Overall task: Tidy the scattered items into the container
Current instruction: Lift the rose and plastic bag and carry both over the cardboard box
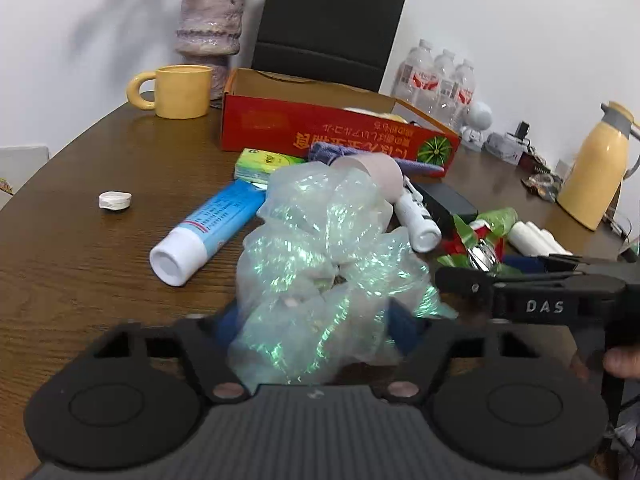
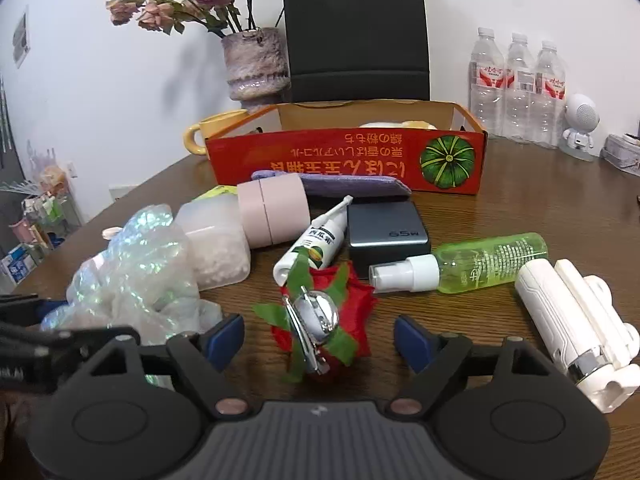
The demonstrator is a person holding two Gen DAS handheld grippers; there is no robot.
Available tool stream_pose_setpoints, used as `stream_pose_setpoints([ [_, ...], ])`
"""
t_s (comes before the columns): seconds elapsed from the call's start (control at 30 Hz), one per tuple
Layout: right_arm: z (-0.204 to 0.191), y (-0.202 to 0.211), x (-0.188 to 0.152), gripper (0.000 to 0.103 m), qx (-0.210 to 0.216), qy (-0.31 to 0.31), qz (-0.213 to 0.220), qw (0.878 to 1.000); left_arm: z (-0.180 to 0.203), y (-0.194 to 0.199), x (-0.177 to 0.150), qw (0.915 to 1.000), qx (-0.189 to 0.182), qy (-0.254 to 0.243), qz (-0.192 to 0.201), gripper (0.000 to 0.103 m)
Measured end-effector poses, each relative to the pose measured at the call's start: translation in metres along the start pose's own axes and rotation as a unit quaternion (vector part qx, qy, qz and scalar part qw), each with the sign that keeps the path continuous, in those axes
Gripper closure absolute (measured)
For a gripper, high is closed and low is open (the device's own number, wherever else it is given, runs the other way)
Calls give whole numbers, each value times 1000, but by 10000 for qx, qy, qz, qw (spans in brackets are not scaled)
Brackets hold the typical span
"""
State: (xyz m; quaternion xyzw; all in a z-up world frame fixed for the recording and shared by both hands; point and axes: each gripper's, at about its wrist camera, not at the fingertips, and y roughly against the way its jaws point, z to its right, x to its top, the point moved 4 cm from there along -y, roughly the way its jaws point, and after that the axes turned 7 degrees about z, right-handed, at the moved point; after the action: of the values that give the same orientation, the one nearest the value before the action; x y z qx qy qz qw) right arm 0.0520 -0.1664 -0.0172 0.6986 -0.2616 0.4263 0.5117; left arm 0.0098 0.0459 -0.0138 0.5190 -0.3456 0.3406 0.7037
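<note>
The open red cardboard box [image 2: 348,160] stands at the back of the brown table, with something pale inside. My left gripper [image 1: 316,324] is open, and a crumpled iridescent plastic bag [image 1: 320,248] bulges between its blue pads and hides part of them. My right gripper [image 2: 318,338] is open too, its pads either side of a red fabric flower with a silver clip [image 2: 316,320] lying on the table. Scattered ahead are a blue-and-white tube [image 1: 208,228], a pink cylinder [image 2: 276,212], a white nozzle bottle [image 2: 316,240], a black charger [image 2: 384,236] and a green spray bottle [image 2: 480,260].
A clear tub of beads [image 2: 216,248], a purple cloth [image 2: 352,184] and a white folding device [image 2: 580,328] also lie about. A yellow mug [image 1: 184,90], vase [image 2: 256,64], black paper bag [image 2: 356,32], water bottles [image 2: 516,80] and yellow flask [image 1: 600,168] line the back.
</note>
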Motion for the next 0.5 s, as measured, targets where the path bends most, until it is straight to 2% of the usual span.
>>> stream_pose_setpoints([
  [0.03, 0, 0, 0, 22, -38, 26, -9, 10000, -2, 0, 0, 10000, -27, 76, 5, 82],
  [0.1, 0, 0, 0, 27, -63, 30, -3, 10000, 0, 4, 0, 9999, -89, 62, 106, 84],
  [0.17, 2, 3, 0, 51, 16, -69, 67, 10000, 6, 9, 1, 9996, -122, -51, 249, 87],
  [0.2, 3, 5, 0, 58, 73, -132, 106, 9998, 9, 12, 3, 9993, -131, -94, 331, 87],
  [0.27, 5, 9, 0, 62, 164, -219, 196, 9994, 15, 21, 7, 9983, -134, -158, 537, 88],
  [0.5, 1, 31, 12, 64, 147, -125, 562, 9982, 30, 45, 43, 9927, -240, -321, 1136, 90],
])
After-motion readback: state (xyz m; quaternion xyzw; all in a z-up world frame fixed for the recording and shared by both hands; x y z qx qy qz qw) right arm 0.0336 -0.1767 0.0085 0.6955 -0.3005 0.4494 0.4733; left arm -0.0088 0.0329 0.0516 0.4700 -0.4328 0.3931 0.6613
